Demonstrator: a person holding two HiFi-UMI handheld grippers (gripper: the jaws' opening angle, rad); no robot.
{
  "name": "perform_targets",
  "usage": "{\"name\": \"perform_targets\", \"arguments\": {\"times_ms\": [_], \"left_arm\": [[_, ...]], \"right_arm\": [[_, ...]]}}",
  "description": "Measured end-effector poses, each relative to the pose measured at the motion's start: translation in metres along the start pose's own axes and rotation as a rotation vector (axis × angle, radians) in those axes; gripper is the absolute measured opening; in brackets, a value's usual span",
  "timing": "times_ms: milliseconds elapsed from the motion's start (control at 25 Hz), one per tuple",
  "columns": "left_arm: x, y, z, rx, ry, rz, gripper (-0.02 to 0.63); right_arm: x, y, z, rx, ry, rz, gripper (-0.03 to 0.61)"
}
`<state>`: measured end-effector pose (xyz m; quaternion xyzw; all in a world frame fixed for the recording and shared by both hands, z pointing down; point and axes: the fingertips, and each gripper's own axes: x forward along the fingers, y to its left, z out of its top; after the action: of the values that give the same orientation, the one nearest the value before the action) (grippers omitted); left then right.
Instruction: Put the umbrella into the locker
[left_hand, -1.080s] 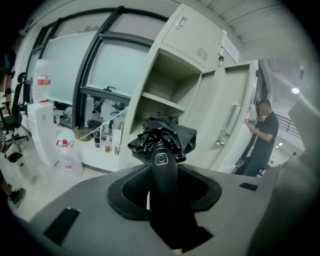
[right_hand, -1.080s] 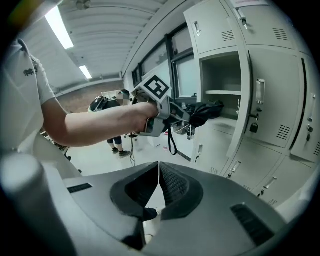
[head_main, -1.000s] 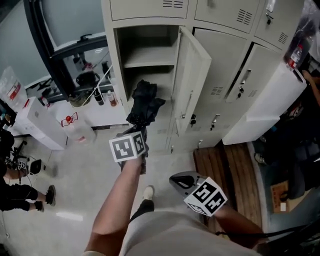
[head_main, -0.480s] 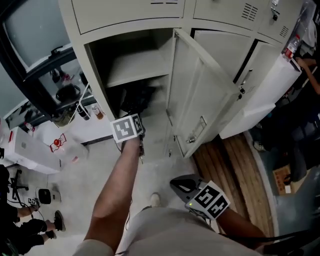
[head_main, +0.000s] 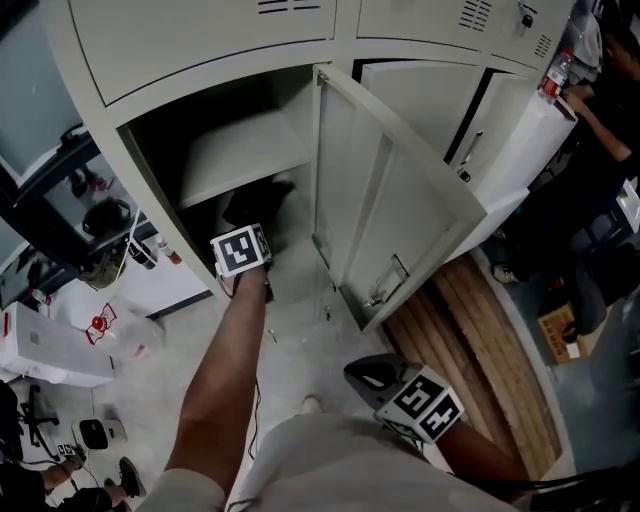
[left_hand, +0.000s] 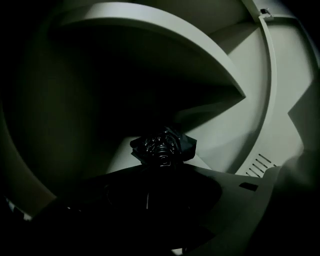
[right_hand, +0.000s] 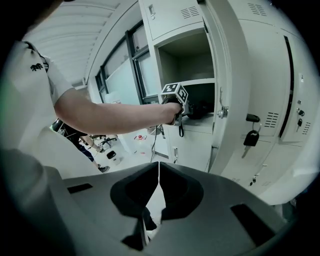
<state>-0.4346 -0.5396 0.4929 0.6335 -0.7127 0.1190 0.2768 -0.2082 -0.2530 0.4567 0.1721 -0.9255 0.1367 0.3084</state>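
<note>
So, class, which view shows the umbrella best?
Left gripper view: the umbrella sits close and centred against the pale locker wall. The head view and right gripper view show only a small dark shape of it.

My left tool (head_main: 243, 252) is inside the open locker (head_main: 100, 60) at the upper centre of the frame, the umbrella (head_main: 255, 205) it holds lying under the shelf (head_main: 240, 150). The locker door (head_main: 390, 190) stands right of the opening. My right tool (head_main: 358, 372) is at lower right, well apart.
</note>
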Motion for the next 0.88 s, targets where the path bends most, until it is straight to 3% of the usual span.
{"name": "perform_targets", "arguments": {"times_ms": [280,640,760,880], "left_arm": [[0.028,-0.003,0.012,0.033,-0.011,-0.010,0.164],[0.043,0.003,0.001,0.090,0.079,0.057,0.166],[0.046,0.004,-0.003,0.094,0.100,0.053,0.206],[0.040,0.011,0.006,0.121,0.059,0.079,0.241]], "right_arm": [[-0.002,-0.012,-0.004,0.050,0.006,-0.039,0.018],[-0.001,-0.011,-0.010,0.085,0.008,-0.037,0.020],[-0.003,-0.009,-0.014,0.091,0.010,-0.035,0.020],[-0.007,-0.008,-0.019,0.100,0.006,-0.038,0.020]]}}
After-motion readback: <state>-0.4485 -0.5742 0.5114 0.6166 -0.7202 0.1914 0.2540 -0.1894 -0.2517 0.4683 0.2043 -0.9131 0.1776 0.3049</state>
